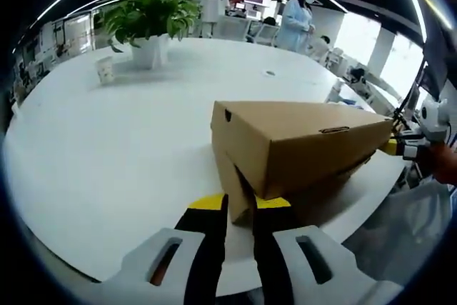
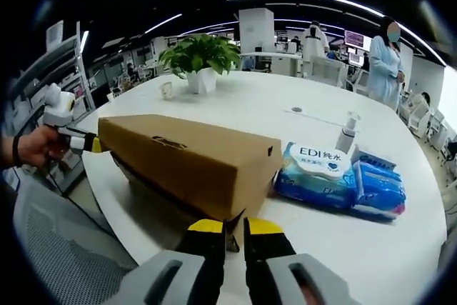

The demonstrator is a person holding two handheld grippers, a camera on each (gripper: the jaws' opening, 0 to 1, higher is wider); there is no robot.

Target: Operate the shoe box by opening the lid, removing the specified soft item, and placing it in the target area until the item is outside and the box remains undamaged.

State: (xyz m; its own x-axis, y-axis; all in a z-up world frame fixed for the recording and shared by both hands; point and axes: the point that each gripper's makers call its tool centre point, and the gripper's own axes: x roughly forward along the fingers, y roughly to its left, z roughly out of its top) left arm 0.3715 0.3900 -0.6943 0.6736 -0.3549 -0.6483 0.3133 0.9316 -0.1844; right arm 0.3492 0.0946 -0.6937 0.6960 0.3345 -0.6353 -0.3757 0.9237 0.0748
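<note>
Two grippers: left gripper (image 1: 239,208) and right gripper (image 2: 234,232) each pinch a shoe box (image 1: 300,144) end, jaws nearly together.
Surface: white table (image 1: 107,169), potted plant (image 1: 146,23).

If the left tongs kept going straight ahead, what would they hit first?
The brown cardboard shoe box: the left tongs already sit at its lifted lid's near end, so likely the box, immediately.

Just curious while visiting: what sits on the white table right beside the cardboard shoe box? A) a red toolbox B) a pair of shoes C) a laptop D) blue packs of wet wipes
D: blue wet-wipe packs lie beside the shoe box on the table.
</note>
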